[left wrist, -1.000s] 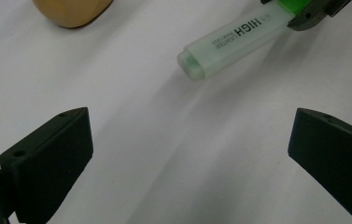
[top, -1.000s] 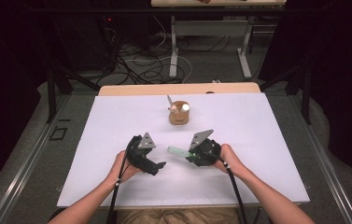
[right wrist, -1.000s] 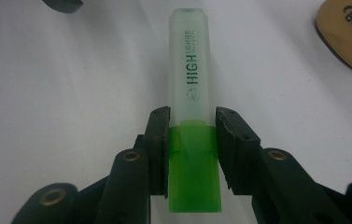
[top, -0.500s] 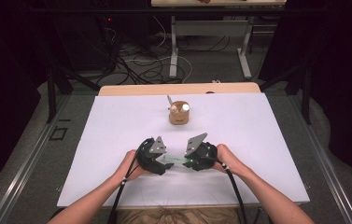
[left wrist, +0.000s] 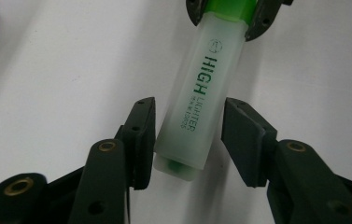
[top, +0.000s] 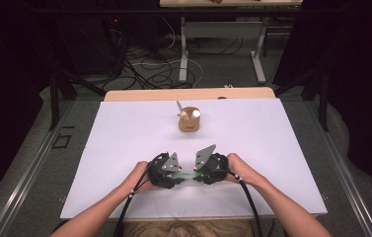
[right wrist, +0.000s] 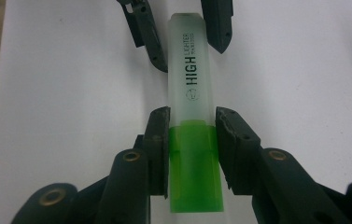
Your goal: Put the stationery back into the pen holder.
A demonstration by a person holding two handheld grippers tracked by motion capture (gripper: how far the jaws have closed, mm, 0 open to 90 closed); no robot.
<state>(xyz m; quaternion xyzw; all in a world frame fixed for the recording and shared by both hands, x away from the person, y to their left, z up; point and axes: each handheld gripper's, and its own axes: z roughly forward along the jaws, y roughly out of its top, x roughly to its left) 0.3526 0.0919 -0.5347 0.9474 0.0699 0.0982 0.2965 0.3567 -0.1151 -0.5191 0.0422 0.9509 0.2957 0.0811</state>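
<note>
A green highlighter (top: 187, 174) with a frosted clear cap (left wrist: 197, 107) hangs level just above the white table (top: 124, 138), near its front edge. My right gripper (right wrist: 192, 126) is shut on its green barrel (right wrist: 196, 172). My left gripper (left wrist: 190, 116) faces it from the other side, and its jaws have just been closing around the cap. One pad (left wrist: 143, 135) lies against the cap, while the other pad (left wrist: 241, 135) still stands a little off it. In the high view the left gripper (top: 177, 174) and the right gripper (top: 198, 174) meet tip to tip.
A brown round holder (top: 189, 119) with a pen (top: 178, 106) sticking out stands at the table's middle back. A wooden board (top: 188, 94) lies behind the white surface. Dark floor with cables and table legs lies beyond.
My left gripper has moved right to the highlighter's cap end and its jaws have narrowed around the cap. The right gripper has kept its hold and shifted slightly toward the front edge.
</note>
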